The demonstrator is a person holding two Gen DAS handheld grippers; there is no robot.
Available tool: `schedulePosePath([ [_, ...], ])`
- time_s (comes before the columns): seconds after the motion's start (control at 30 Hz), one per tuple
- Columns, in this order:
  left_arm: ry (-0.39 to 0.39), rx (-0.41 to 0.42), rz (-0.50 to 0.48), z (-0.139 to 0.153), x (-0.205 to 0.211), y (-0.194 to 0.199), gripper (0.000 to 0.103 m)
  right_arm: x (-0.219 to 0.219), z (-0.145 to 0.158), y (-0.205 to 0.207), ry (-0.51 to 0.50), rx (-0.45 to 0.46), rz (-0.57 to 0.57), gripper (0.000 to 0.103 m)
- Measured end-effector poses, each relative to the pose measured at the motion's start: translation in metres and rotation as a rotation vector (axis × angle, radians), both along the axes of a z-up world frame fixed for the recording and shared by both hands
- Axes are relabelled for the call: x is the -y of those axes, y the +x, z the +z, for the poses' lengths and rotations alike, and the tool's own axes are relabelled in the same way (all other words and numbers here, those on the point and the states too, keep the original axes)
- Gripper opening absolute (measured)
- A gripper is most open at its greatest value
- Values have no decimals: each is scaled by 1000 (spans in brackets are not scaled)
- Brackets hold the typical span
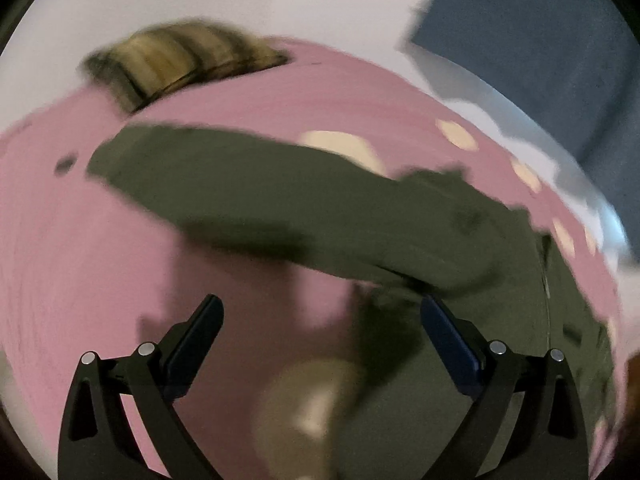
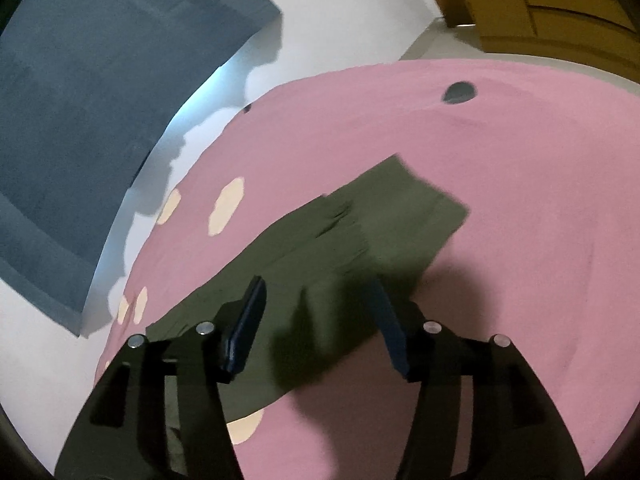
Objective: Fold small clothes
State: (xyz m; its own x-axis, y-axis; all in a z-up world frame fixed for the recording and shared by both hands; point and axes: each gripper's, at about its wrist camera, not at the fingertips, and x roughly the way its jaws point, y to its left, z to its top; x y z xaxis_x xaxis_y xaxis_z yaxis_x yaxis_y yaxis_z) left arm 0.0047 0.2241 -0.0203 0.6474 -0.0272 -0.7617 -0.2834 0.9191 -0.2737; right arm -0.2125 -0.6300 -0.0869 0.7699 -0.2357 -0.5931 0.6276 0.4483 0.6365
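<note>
Left gripper (image 1: 322, 306) agape over olive garment (image 1: 256, 196), right gripper (image 2: 320, 292) likewise, both angled downward

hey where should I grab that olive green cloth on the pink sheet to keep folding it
Probably the olive green cloth by its squared far corner, which lies flat on the pink sheet. Come from the bare sheet beside it with the open right gripper, one finger slipping under the edge.

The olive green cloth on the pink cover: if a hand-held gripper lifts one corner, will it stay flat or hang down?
The olive green cloth would probably hang down limp: it lies in soft wrinkles and a folded layer on the pink cover. It looks thin, so likely light. Pushed, it would probably bunch up rather than slide as one piece.
</note>
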Motion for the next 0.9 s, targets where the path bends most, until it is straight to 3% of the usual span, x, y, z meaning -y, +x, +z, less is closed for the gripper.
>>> schedulePosePath([
  [0.17, -190, 14, 210, -14, -100, 5, 98, -12, -6, 9, 25, -1, 32, 58],
  [0.3, -318, 38, 265, -25, -147, 15, 98, -18, -9, 15, 30, -14, 41, 59],
  [0.57, -421, 38, 372, -37, -197, 53, 95, -25, -13, 13, 26, -28, 47, 64],
  [0.6, -406, 38, 387, -37, -202, 53, 74, -25, -13, 13, 26, -29, 45, 64],
  [0.63, -375, 20, 400, -38, -205, 54, 44, -26, -14, 13, 26, -30, 45, 65],
  [0.7, -350, -30, 410, -42, -208, 60, 37, -27, -15, 12, 25, -31, 41, 65],
  [0.8, -322, -23, 389, -40, -209, 58, 31, -29, -16, 13, 19, -35, 39, 65],
  [0.9, -313, -15, 428, -35, -212, 49, 28, -30, -15, 14, 12, -35, 35, 65],
])
